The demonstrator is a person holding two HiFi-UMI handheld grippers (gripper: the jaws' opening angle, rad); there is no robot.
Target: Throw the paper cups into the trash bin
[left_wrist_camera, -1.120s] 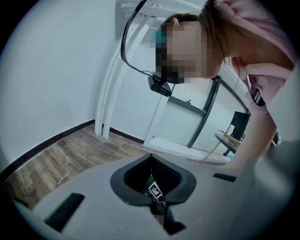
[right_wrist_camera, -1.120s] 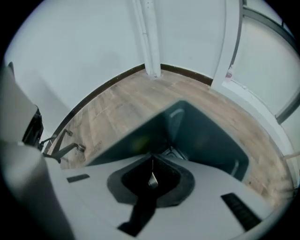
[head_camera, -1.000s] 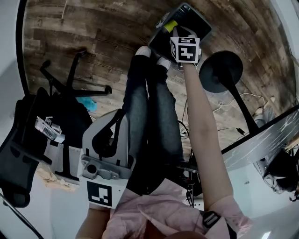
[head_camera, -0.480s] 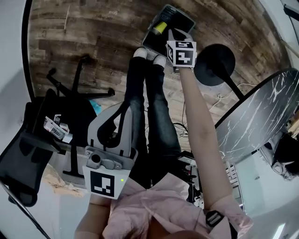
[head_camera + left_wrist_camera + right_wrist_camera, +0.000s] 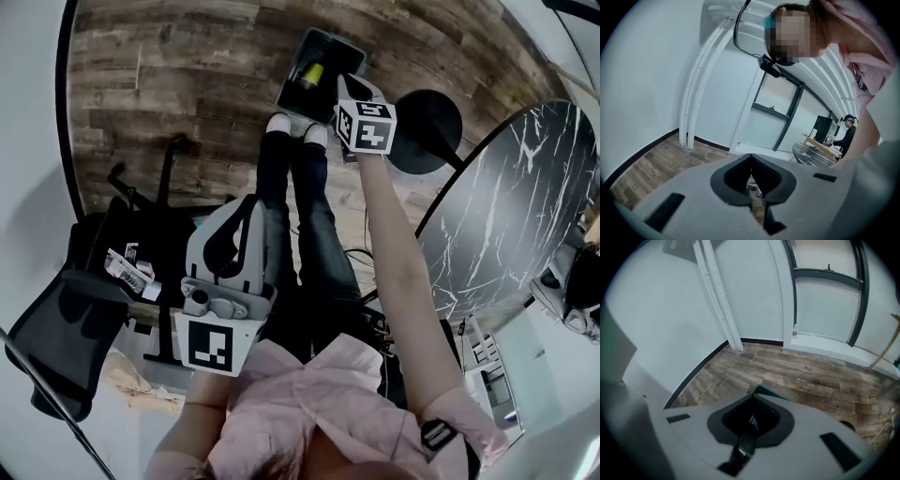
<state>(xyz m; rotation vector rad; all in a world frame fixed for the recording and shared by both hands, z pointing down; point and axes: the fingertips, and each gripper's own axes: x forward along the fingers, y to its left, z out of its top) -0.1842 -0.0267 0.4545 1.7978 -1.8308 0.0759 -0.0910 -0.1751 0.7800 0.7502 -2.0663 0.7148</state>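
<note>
While you stand with your shoes [image 5: 281, 123] on the plank floor [image 5: 187, 84], your right arm [image 5: 398, 262] is stretched out straight and far from your body. At its end your hand carries the right claw [image 5: 349, 89], tipped steeply down toward the floor. In the head view that claw lies over the right near corner of the trash bin [image 5: 342, 52], a dark box standing on the floor just beyond your toes. Its own view shows the two jaws clenched tip to tip with nothing between them. A dark green edge [image 5: 765, 391] peeps past the tips, and I cannot tell what it is.

Inside the bin, toward its left side, lies a yellow object [image 5: 311, 73]. At this size I cannot tell whether it is one of the paper cups.

Your left arm is bent, with its hand tucked close in at your hip. The left claw [image 5: 242, 208] sits near you on the left, pointing away from you and only slightly downward, well apart from the bin. Its jaws are also clenched and empty, and beyond them its view shows a white wall and floorboards.

To the right stands a round marble worktop [image 5: 511, 206] on a black disc foot [image 5: 431, 141]. A black office chair [image 5: 66, 328] is near you on the left.
</note>
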